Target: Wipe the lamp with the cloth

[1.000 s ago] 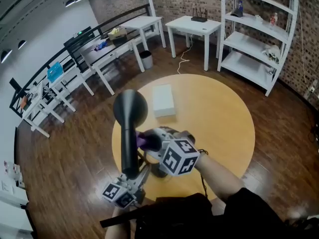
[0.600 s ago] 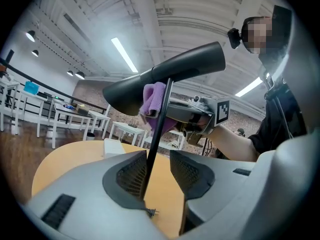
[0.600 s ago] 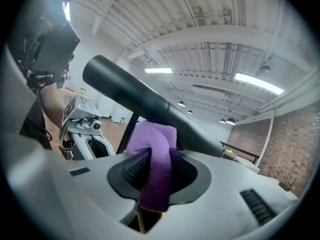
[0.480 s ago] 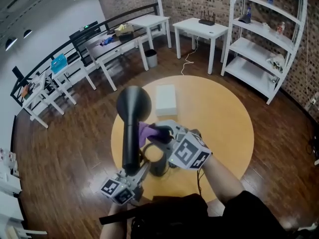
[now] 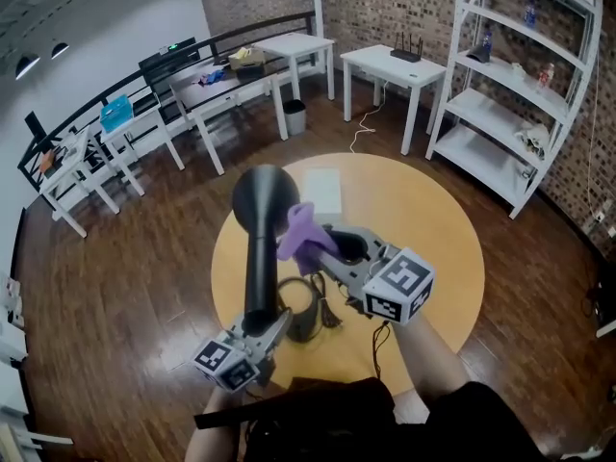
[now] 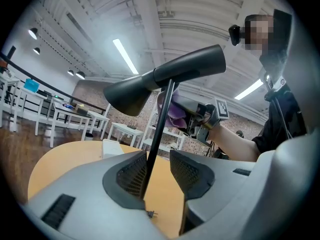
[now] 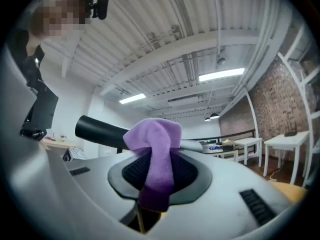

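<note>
The right hand-held gripper (image 7: 159, 176) is closed on the purple cloth (image 7: 155, 139) at the shade of the black cone-shaded lamp (image 5: 262, 200). Only the left gripper view shows the left hand-held gripper (image 6: 159, 156) with jaws apart around the thin stem (image 6: 161, 116). Only the head view shows the round wooden table (image 5: 423, 219).

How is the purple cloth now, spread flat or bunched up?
Bunched up. The purple cloth is folded over into a wad, pinched between the jaws of the right hand-held gripper.
</note>
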The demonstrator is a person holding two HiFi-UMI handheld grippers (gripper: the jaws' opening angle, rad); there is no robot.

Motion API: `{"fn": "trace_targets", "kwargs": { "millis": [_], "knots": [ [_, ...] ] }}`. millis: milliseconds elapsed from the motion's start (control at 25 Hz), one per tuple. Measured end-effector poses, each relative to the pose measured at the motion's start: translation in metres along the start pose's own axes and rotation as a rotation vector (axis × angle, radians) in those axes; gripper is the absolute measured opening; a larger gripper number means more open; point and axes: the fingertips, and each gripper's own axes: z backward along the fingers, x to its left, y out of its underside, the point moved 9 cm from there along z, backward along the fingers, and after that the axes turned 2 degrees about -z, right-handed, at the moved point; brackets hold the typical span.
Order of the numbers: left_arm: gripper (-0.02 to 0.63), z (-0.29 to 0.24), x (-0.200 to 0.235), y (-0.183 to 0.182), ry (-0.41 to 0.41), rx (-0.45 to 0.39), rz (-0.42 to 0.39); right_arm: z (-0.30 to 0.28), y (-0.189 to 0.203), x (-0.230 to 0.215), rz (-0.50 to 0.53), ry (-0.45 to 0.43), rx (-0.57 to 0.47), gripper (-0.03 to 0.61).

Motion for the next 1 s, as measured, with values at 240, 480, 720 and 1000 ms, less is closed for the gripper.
{"fn": "trace_targets", "kwargs": {
  "millis": [240,480,720,1000],
  "knots": [
    [0.140,0.000,0.001,0.004,0.005,0.026,-0.005,0.006,0.030,0.020,0.186,-0.097,0.154,0.095],
    [0.140,0.002,0.008,0.009,0.002,0.051,0.003,0.007,0.013,0.069,0.529,-0.403,0.291,0.095],
    [0.140,-0.002,0.002,0.015,0.031,0.065,0.014,-0.005,0.009,0.082,0.437,-0.420,0.260,0.094],
    [0.140,-0.008,0.007,0.013,0.041,0.055,0.021,-0.009,0.007,0.098,0.280,-0.473,0.242,0.095]
  ]
}}
